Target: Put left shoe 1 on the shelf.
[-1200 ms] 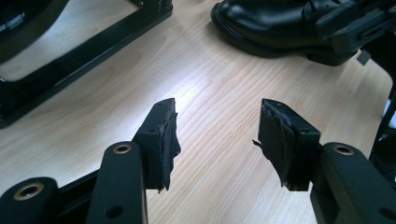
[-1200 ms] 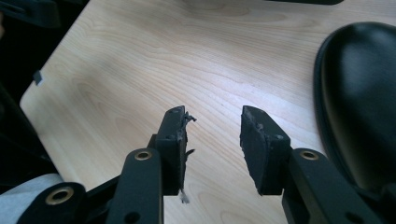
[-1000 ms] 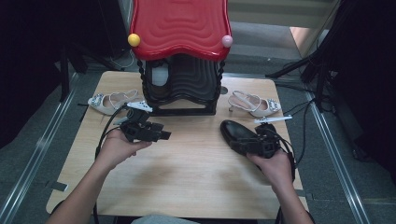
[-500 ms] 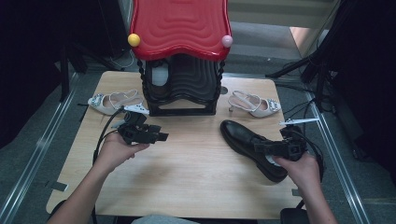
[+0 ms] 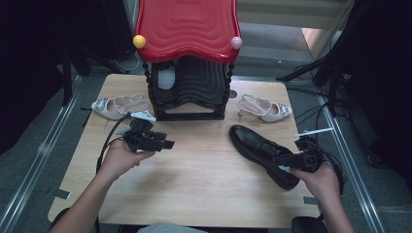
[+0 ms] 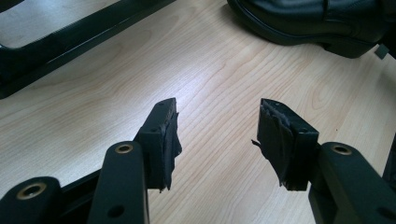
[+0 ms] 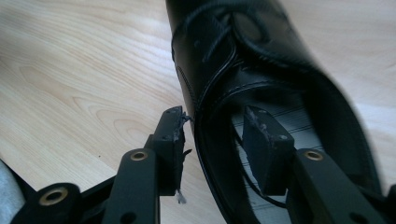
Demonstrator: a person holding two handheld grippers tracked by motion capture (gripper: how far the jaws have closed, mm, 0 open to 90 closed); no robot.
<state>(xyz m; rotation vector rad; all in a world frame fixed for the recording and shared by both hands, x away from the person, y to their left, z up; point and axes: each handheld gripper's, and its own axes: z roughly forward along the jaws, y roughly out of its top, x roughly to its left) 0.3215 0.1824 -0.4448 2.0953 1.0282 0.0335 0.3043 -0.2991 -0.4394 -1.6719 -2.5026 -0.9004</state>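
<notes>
We have the right gripper (image 7: 212, 123) spread wide, straddling the collar wall of the black shoe (image 5: 262, 153). Its leather looks stiff, smooth and fairly weighty, so we judge that rim the surest hold. Our left gripper (image 6: 217, 126) gapes empty over the table (image 5: 194, 184).

On the table (image 5: 204, 184): one black shoe (image 5: 260, 150), two pale sandals, left (image 5: 116, 105) and right (image 5: 265, 108), one black rack (image 5: 189, 92) under one red top (image 5: 187, 26) bearing two balls, yellow (image 5: 139, 41) and pink (image 5: 236, 42), plus two grippers, left (image 5: 165, 144) and right (image 5: 281, 161).
</notes>
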